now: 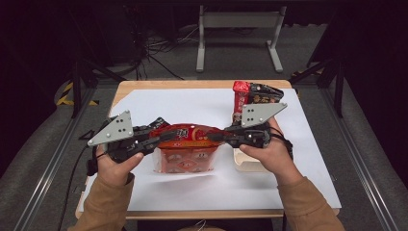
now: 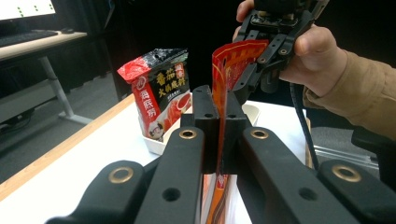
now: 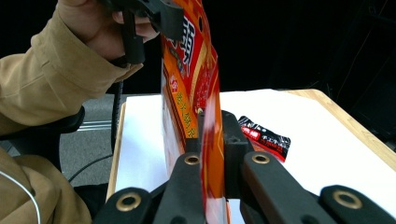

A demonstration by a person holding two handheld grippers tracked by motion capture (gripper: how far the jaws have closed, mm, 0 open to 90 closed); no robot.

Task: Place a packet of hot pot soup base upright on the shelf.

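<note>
Two hand-held grippers held one orange-red snack bag (image 1: 186, 147) by its top edge above the white sheet (image 1: 308, 159) that covered the wooden table (image 1: 144, 85); the bag hung upright between them, its lower part close to the sheet, near the front centre of the table. The left gripper (image 1: 166, 136) was pinched on the bag's left upper corner; in the left gripper view its jaws stood pressed together with the thin bag edge (image 2: 219, 93) clamped between them. The right gripper (image 1: 216, 136) was pinched on the bag's right upper corner; in the right gripper view the jaws were closed on the printed film (image 3: 205, 140), which rose between them. The left hand (image 1: 113, 166) and the right hand (image 1: 264, 151) each wrapped a gripper body, tan sleeves (image 1: 108, 204) entering from the bottom of the high view; a grey three-cornered plate (image 1: 113, 129) topped each gripper. Behind the right gripper a red-and-black soup-base packet (image 1: 252, 98) stood upright in a shallow white tray (image 1: 248, 163); the left gripper view showed that packet (image 2: 161, 93) leaning in the tray (image 2: 156, 144). A small black-and-red sachet (image 3: 264, 137) lay flat on the sheet, beyond the left gripper in the right gripper view. A grey metal stand (image 1: 238, 33) stood on the floor beyond the table.
</note>
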